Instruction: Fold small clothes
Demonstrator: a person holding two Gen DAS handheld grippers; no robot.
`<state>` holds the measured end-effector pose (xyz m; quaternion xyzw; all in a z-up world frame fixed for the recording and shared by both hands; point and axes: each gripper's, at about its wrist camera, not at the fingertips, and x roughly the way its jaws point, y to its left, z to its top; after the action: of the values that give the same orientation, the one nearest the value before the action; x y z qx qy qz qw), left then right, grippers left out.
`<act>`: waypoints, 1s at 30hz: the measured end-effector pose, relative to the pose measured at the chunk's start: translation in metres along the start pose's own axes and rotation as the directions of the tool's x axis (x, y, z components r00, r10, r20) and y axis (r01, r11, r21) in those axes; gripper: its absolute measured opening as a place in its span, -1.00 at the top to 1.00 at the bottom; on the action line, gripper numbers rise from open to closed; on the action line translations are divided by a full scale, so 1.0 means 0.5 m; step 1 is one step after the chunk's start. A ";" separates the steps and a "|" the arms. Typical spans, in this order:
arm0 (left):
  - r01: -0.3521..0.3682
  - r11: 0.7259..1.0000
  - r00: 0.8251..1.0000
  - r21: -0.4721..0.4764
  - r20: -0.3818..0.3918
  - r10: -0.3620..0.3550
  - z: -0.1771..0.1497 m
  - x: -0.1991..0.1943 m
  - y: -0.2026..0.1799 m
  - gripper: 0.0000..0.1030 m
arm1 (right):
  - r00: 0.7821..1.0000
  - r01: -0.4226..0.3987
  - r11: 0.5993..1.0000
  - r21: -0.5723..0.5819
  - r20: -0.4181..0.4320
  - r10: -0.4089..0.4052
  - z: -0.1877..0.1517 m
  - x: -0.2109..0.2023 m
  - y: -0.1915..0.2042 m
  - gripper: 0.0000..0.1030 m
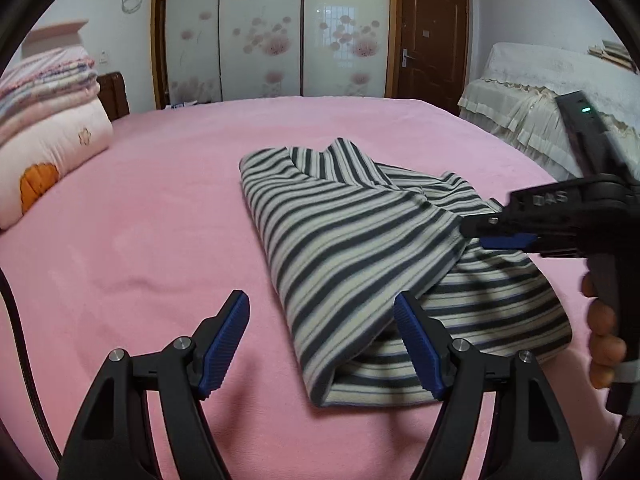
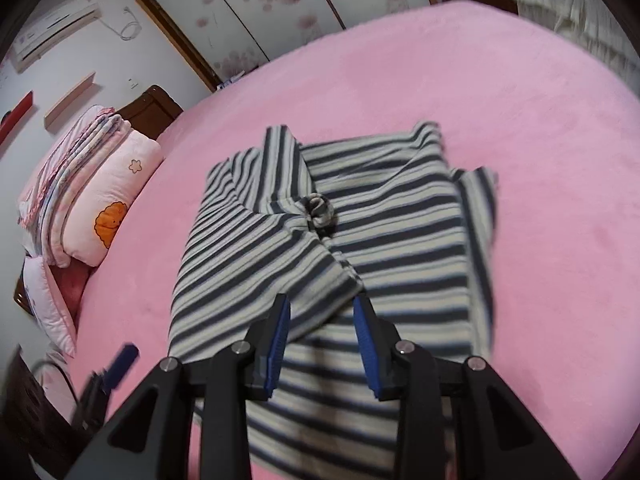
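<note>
on the pink plush bed cover (image 1: 160, 208), seen from the left wrist, lies a grey-and-cream striped knit garment (image 1: 344, 240), partly folded, one flap laid diagonally over the lower layer. the left gripper (image 1: 322, 344) has its jaws spread wide with nothing between the blue ribbed pads (image 1: 224, 344); the garment's near folded edge sits at about 1 o'clock from the gripper's middle, and the right-hand pad overlaps that edge in the picture, though contact cannot be told. at 3 o'clock the right gripper (image 1: 486, 236) reaches in over the garment's far side, carried by a person's hand (image 1: 604, 328) on its handle.

from the right wrist, the same striped garment (image 2: 400, 216) fills the centre, with a small bunched knot of fabric at 12 o'clock from the right gripper (image 2: 322, 344). its jaws stand partly apart, the corner of the upper flap lying between the pads without being pinched. at 8 o'clock a blurred tip of the left gripper (image 2: 120, 368) shows. a stack of folded pink quilts and a pillow (image 2: 100, 200) rests at 10 o'clock.
</note>
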<state>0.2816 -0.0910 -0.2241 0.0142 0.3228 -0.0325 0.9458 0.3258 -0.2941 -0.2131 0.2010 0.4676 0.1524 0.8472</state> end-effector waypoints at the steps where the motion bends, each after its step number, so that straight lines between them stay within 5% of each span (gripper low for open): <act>1: 0.013 1.000 1.000 0.000 -0.003 -0.013 -0.002 0.003 -0.001 -0.43 | 1.000 -0.006 1.000 0.015 -0.016 0.006 0.004 0.014 -0.005 0.27; 10: 0.017 0.999 1.000 0.034 -0.013 -0.016 -0.017 0.008 -0.025 -0.49 | 0.991 -0.118 0.989 0.088 -0.047 0.122 0.026 0.078 -0.022 0.22; 12: -0.001 1.000 0.999 0.027 -0.040 0.002 -0.015 0.021 -0.023 -0.47 | 0.990 -0.129 0.989 0.071 -0.047 0.133 0.031 0.082 -0.013 0.77; 13: -0.006 1.000 0.998 0.025 -0.061 0.007 -0.014 0.031 -0.021 -0.39 | 0.989 -0.133 0.989 0.071 -0.048 0.137 0.032 0.080 -0.009 0.84; 15: 0.014 1.000 0.994 0.011 -0.108 -0.013 -0.010 0.051 -0.013 0.31 | 0.995 -0.102 0.994 0.044 -0.010 0.103 0.033 0.057 0.002 0.85; 17: 0.014 1.000 0.992 -0.009 -0.127 -0.015 -0.009 0.059 -0.004 0.42 | 0.994 -0.099 0.995 0.024 0.055 0.098 0.028 0.010 0.012 0.85; 20: 0.066 0.997 0.993 -0.027 -0.092 -0.068 -0.007 0.037 0.006 0.44 | 0.987 -0.081 0.997 -0.011 0.136 0.082 0.006 -0.065 0.030 0.86; 25: 0.150 0.989 0.987 0.013 -0.064 -0.149 -0.022 0.000 -0.010 0.41 | 0.967 0.065 0.996 -0.057 0.249 -0.049 -0.086 -0.176 0.051 0.86; 30: 0.178 0.983 0.980 0.045 -0.101 -0.173 -0.048 -0.007 -0.024 0.39 | 0.965 0.157 0.987 0.027 0.207 -0.159 -0.171 -0.182 -0.005 0.85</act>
<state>0.2634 -0.1018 -0.2408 0.0125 0.3672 -0.1239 0.9218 0.2058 -0.3198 -0.1887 0.1822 0.3915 0.0601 0.8999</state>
